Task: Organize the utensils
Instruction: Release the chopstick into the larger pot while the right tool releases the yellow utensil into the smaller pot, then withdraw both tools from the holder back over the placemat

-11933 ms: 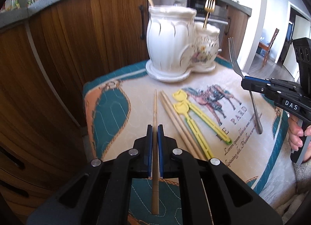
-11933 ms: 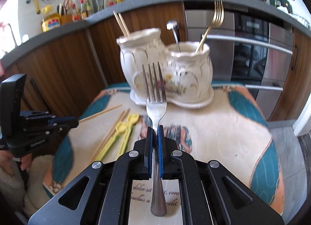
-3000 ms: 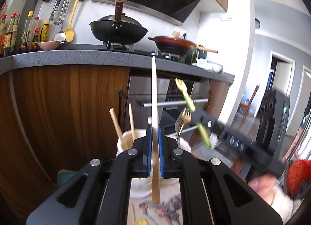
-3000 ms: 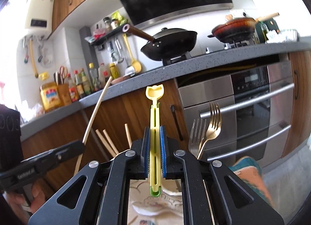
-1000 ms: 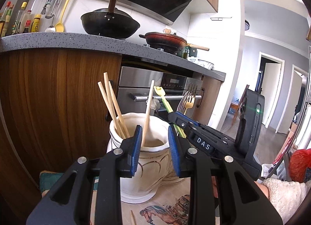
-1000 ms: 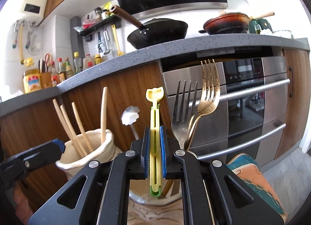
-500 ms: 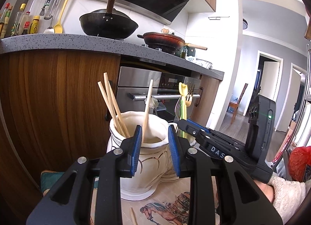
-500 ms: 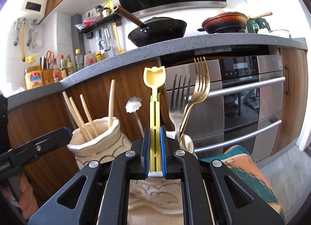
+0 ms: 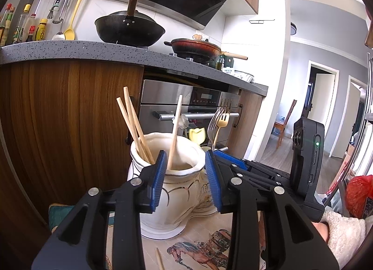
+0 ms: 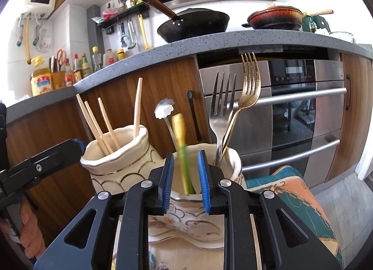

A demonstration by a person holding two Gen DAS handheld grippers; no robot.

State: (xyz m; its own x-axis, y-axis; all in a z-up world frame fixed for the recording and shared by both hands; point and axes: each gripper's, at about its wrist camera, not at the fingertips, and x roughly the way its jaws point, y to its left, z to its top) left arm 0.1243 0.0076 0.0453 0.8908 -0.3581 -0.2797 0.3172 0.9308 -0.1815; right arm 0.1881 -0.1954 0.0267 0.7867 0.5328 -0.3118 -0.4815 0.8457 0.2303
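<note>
A: Item one, nearest the lens?
B: Right gripper [image 10: 184, 176], blue pads spread apart, nothing pinched. It sits just in front of the rim of the smaller jar [image 10: 230, 165].

A: Between its pads?
B: Yellow utensil [image 10: 180, 130], motion-blurred, green toward the lower end, standing inside the smaller jar and touching neither pad.

A: Left side, nearest?
B: Left gripper [image 9: 185, 174], pads likewise spread wide and empty, framing the mouth of the taller jar [image 9: 184, 190].

A: Contents of the taller jar?
B: Wooden chopsticks [image 9: 132, 125] leaning toward its left rim; one more chopstick [image 9: 175, 130] tilted at the centre. The right view counts four sticks in all.

A: Contents of the smaller jar?
B: Silver fork [image 10: 221, 116] and gold fork [image 10: 247, 97], tines up, at the right of the opening; a silver spoon [image 10: 164, 109] toward the back left; the yellow utensil in front.

A: What carries the jars?
B: One shared white base [image 9: 163, 232], resting on a printed cloth [image 9: 205, 251] with a horse motif. A loose chopstick [image 9: 159, 258] lies on the cloth near its front edge.

A: Further back?
B: Wood cabinet fronts [image 9: 70, 118] and a steel oven [image 10: 303, 107] beneath a speckled grey counter [image 10: 233, 39].

A: On the counter?
B: Black wok [image 9: 129, 30] toward the middle, red pan [image 9: 195, 48] to its right, bottles [image 10: 77, 67] at its left end.
</note>
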